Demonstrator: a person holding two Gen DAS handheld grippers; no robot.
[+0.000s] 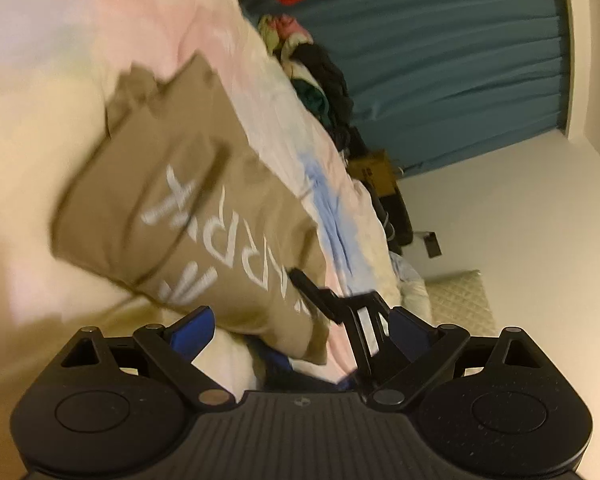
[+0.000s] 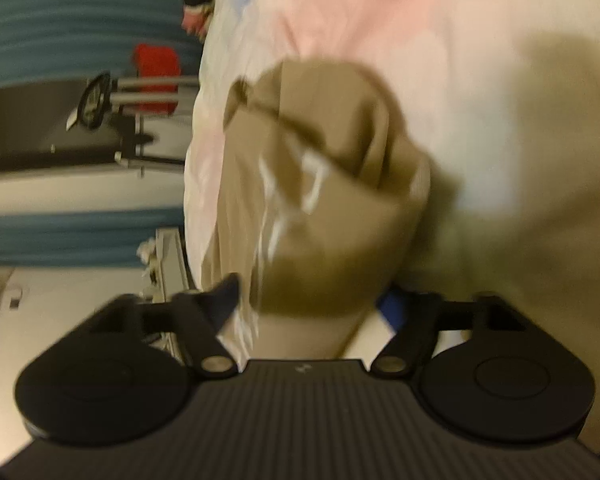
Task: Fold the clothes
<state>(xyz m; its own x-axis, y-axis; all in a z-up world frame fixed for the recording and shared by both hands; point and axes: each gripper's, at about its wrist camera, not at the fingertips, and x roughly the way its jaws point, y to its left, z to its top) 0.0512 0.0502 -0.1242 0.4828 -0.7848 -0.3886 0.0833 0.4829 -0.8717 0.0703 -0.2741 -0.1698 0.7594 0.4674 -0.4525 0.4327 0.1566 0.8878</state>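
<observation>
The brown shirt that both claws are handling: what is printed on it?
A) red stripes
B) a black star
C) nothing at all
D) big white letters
D: the left wrist view shows large white letters across the brown shirt as it lies on the pale pastel bedcover; the right wrist view shows blurred white marks on the same cloth.

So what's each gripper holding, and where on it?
Both have the tan shirt between open jaws, at its near bunched edge. The blur hides whether either grips it.
</observation>
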